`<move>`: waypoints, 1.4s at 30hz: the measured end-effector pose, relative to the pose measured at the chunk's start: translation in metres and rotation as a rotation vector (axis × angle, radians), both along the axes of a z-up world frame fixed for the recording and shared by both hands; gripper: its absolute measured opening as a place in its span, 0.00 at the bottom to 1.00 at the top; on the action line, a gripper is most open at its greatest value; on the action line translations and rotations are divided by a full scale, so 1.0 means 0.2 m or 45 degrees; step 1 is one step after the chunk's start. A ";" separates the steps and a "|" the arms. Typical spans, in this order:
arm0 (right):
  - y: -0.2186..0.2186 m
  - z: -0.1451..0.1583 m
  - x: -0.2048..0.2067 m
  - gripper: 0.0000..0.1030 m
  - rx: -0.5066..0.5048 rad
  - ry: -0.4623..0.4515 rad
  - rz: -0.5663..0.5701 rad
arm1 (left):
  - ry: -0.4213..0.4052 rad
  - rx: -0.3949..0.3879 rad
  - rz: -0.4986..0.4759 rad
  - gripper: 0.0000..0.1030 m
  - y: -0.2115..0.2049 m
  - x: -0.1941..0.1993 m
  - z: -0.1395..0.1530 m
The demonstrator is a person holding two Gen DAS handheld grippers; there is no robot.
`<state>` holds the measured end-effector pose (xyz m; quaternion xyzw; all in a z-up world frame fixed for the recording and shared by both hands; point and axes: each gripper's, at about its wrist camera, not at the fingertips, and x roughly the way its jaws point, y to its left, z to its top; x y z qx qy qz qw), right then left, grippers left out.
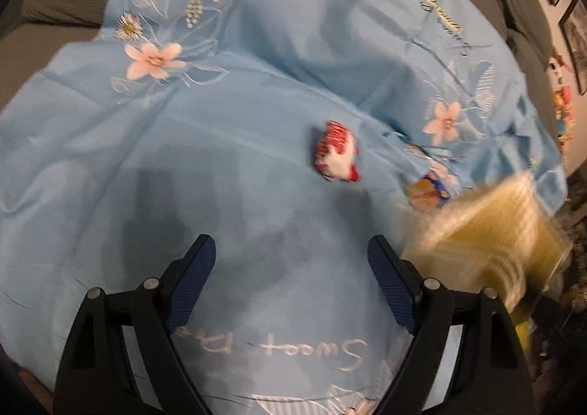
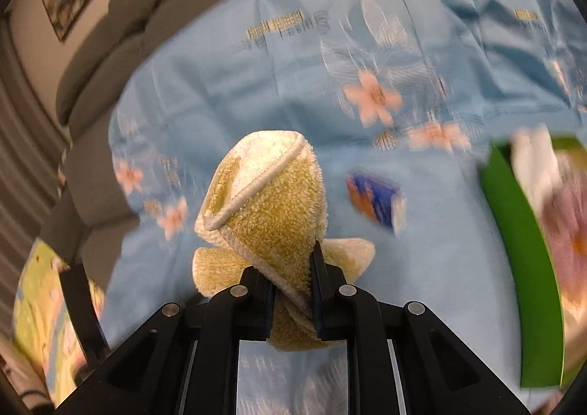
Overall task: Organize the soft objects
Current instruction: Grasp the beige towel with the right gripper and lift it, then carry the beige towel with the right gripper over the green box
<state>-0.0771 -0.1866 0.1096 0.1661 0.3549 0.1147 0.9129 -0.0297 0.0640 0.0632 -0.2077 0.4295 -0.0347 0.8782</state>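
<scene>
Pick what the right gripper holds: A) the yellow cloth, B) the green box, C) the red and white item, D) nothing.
A: the right gripper has its jaws clamped on the yellow cloth, which bunches up ahead of them.

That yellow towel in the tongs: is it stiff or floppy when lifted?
Probably floppy: the towel folds and bunches around the right tongs pinching it. Likely light, since one small pinch carries it. Its fuzzy pile should resist slipping.

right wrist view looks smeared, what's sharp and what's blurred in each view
Right wrist view: the yellow cloth in the shut right gripper is sharp; blue sheet and green box are smeared. Left wrist view: the open left gripper is sharp, the cloth a yellow streak.
</scene>
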 end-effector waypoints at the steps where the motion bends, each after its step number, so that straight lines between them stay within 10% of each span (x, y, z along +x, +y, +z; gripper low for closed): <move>1: -0.02 -0.04 -0.02 0.17 0.040 0.047 0.017 | -0.001 -0.032 -0.017 0.82 0.00 0.00 0.00; 4: -0.08 -0.19 -0.10 0.17 0.193 0.179 0.088 | -0.010 -0.063 -0.036 0.82 -0.01 -0.02 0.00; 16: -0.01 -0.42 0.18 0.18 -0.066 0.318 -0.040 | 0.030 -0.093 -0.134 0.82 -0.11 -0.03 -0.07; 23: -0.10 -0.39 0.14 0.73 -0.005 0.283 0.015 | 0.000 -0.148 -0.250 0.82 -0.20 -0.04 -0.06; 31: -0.35 -0.35 0.12 0.74 0.193 0.242 -0.106 | 0.046 -0.122 -0.367 0.82 -0.35 -0.04 -0.11; 42: -0.15 -0.53 0.27 0.75 0.263 0.380 0.053 | 0.060 -0.129 -0.387 0.80 -0.46 -0.01 -0.18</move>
